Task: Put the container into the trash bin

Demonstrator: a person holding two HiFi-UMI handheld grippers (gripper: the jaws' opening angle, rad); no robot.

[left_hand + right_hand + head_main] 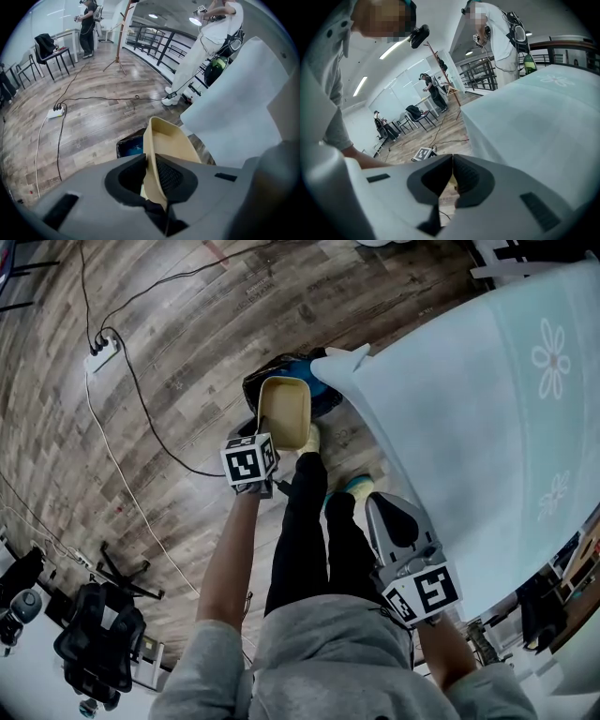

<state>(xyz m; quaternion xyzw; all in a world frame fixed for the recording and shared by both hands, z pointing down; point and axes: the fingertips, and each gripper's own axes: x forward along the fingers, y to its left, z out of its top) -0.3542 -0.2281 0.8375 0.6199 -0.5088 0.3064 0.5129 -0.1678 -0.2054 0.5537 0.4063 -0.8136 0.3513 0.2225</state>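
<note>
1. Container [284, 412], a tan rectangular tub, is hanging in the air right over the trash bin [302, 372] with its open side facing up; it is not yet inside.
2. The left gripper [266, 444] is carrying it by the near wall. In the left gripper view the jaws [151, 161] are standing almost together, one pad inside the container [169, 143] and one outside, with the thin wall clamped between them. Holding it by the rim is probably letting the body hang out ahead of the gripper, so it can fall freely once let go.
3. The trash bin [130, 144], lined with a dark bag and showing something blue inside, is sitting on the wooden floor [178, 343] just beside the corner of the cloth-covered table [478, 418].
4. The right gripper [392, 510] is idling low beside the person's leg [300, 540], its jaws [453, 165] pressing tightly together on nothing. It seems to be staying out of the way, since one hand is enough here.
5. Judging from this, only the release is remaining. The hanging cloth corner is sitting close enough to the bin's mouth to catch the container.
</note>
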